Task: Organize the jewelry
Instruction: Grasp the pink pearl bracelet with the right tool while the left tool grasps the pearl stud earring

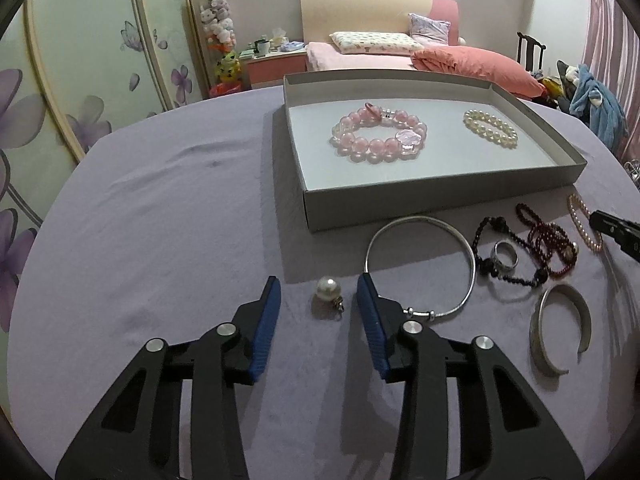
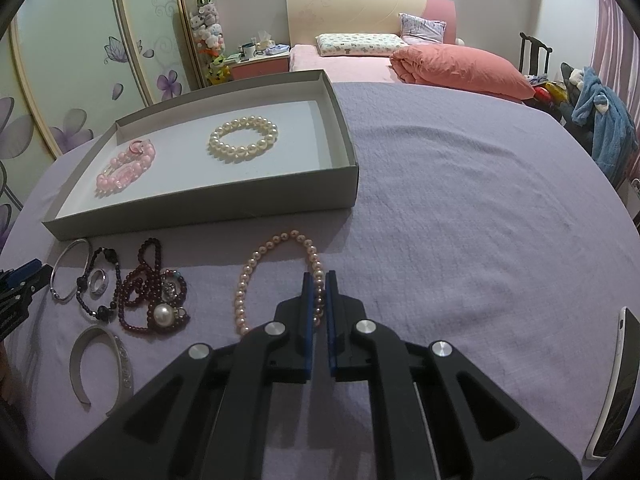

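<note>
A white pearl pendant (image 1: pixel 329 289) lies on the lilac cloth between the blue pads of my left gripper (image 1: pixel 318 282), which stands open with neither pad touching it. My right gripper (image 2: pixel 319 276) is shut on a pink pearl strand (image 2: pixel 244 280) that loops out on the cloth ahead of it. The grey box (image 1: pixel 400 200) holds a pink bead bracelet (image 1: pixel 378 136) and a white pearl bracelet (image 1: pixel 491 129). In front of the box lie a thin silver bangle (image 1: pixel 472 264), a ring (image 1: pixel 505 258), dark red beads (image 1: pixel 544 236) and a wide silver cuff (image 1: pixel 538 336).
A phone (image 2: pixel 616 384) lies at the right edge of the cloth. A black bead strand (image 1: pixel 486 232) curls around the ring. Beyond the table are a bed, a nightstand and a wardrobe with flower doors.
</note>
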### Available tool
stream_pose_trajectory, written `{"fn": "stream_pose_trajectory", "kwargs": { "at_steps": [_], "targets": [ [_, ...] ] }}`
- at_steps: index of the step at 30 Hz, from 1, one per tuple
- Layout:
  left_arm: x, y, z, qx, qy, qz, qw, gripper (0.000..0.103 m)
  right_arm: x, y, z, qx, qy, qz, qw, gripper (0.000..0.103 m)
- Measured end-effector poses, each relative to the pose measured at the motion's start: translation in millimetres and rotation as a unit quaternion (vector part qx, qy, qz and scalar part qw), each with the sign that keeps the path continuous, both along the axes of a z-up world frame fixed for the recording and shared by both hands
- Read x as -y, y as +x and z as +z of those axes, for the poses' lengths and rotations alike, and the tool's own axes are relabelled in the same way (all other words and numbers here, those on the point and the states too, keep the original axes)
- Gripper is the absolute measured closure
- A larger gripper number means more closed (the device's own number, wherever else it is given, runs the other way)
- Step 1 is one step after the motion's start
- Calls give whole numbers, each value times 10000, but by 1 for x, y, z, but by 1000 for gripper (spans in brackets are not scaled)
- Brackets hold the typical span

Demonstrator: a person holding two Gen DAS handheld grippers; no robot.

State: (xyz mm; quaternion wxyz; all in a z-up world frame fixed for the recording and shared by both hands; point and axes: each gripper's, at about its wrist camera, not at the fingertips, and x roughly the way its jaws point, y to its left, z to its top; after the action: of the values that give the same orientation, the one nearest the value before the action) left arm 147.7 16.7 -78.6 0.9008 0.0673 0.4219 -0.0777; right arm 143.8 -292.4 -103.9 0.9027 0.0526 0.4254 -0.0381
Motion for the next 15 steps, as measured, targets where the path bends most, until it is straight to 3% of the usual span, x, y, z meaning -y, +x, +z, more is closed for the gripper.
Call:
{"fn": "stream_pose_trajectory", "kwargs": {
  "at_steps": [15],
  "targets": [
    [-2, 2, 1, -21, -51, 44, 10000, 66, 2, 0, 0, -8, -56, 11, 10000, 96]
  ]
}}
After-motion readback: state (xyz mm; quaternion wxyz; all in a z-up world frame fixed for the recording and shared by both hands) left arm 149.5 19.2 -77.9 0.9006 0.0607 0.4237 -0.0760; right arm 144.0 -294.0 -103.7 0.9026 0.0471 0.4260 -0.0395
